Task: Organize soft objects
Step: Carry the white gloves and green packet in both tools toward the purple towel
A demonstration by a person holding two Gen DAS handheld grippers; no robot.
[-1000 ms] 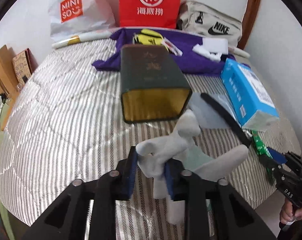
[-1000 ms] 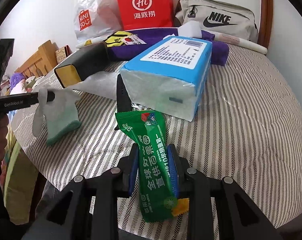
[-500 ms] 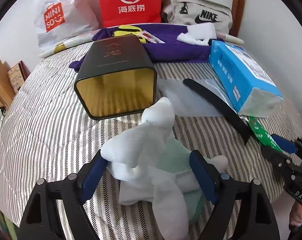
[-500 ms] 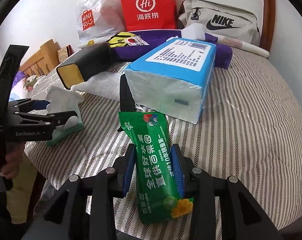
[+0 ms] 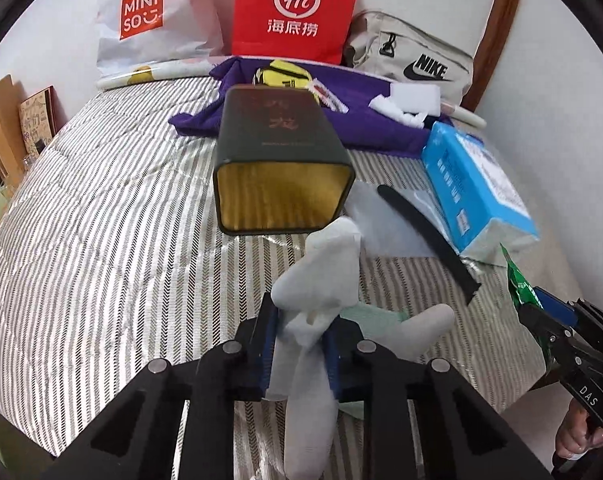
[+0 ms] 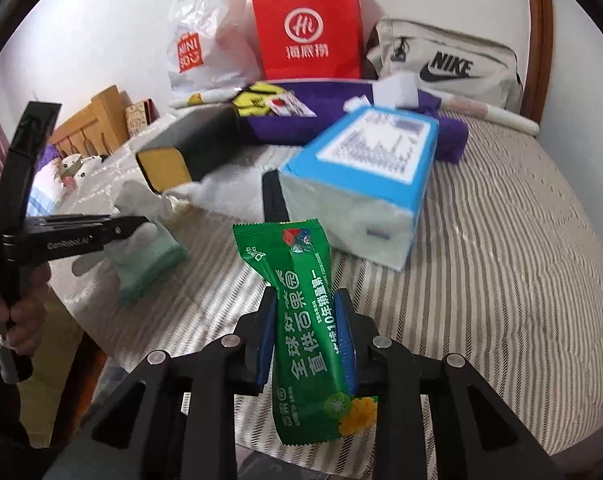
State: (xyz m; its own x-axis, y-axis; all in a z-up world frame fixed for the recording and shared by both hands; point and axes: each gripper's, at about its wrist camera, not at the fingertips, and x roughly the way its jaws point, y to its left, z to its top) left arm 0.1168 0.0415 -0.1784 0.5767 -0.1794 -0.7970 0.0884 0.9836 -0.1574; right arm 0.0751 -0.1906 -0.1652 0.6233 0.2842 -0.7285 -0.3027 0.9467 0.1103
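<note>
Striped bedding [image 5: 101, 240] covers the bed I work over. My left gripper [image 5: 299, 344] has its fingers clamped on a limp white glove [image 5: 321, 280], lifted near a dark open tin [image 5: 279, 176]. My right gripper [image 6: 305, 324] pinches a green snack packet [image 6: 305, 312]. Both look light and floppy; gripping mid-body seems best.

Soft, even daylight fills both my fisheye views; edges curve and darken, and my right view's tissue pack [image 6: 365, 168] smears with motion blur.
</note>
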